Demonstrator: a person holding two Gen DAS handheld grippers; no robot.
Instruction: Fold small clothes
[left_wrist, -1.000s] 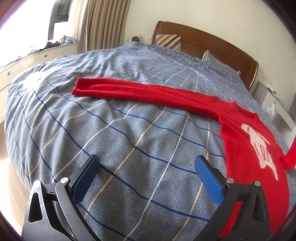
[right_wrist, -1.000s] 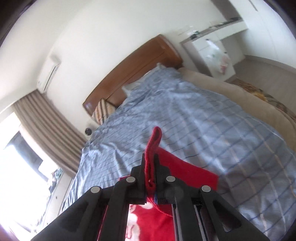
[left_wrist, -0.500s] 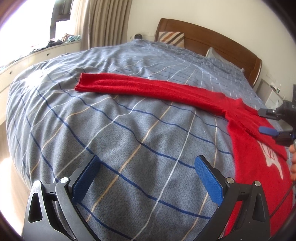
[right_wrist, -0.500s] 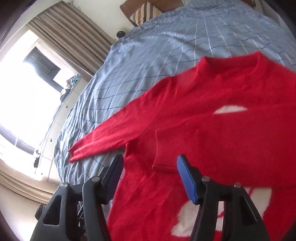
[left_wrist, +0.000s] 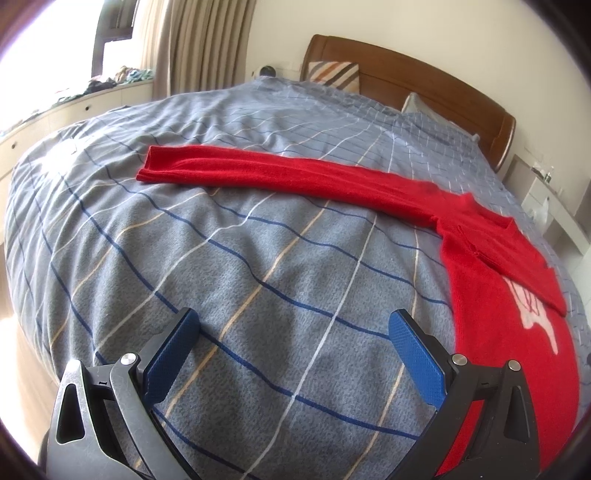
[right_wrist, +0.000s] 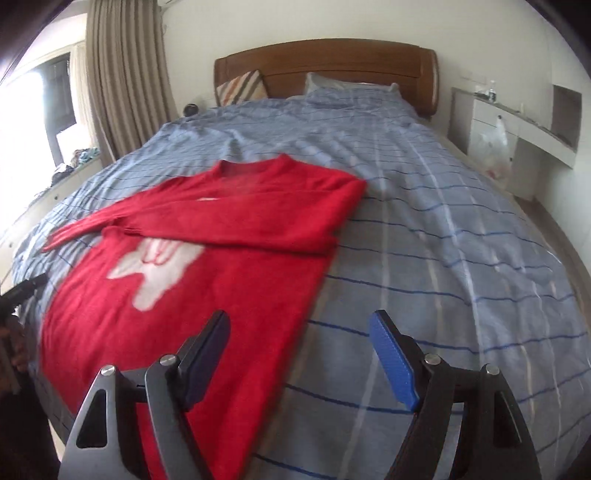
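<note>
Step in hand: one sleeve of the red sweater (right_wrist: 207, 291) is folded across the chest; I judge the right-side fold done and the left one still to come.
Sweater position: it lies flat on the bed (right_wrist: 461, 229), filling the left and centre of the right wrist view, collar toward the headboard (right_wrist: 325, 62) at top centre.
Folded sleeve: it crosses the body just above the white print (right_wrist: 155, 266), its cuff toward the left of the frame.
Other sleeve: the outstretched sleeve (left_wrist: 280, 177) runs straight across the upper middle of the left wrist view, cuff at upper left.
Right claw (right_wrist: 299, 362): jaws apart and opening wider, nothing between them, over the sweater's lower right edge.
Left claw (left_wrist: 291, 354): jaws wide apart, empty, over bare bedding at the bottom of its frame, well apart from the long sleeve.
Next move: by my reading the left claw needs to reach the far cuff, pinch it and carry it over the chest.
Change from a second ago: the right claw, then clamped on the red cuff and lifted toward the wall, now has it released and laid down; the left view barely shifts.
</note>
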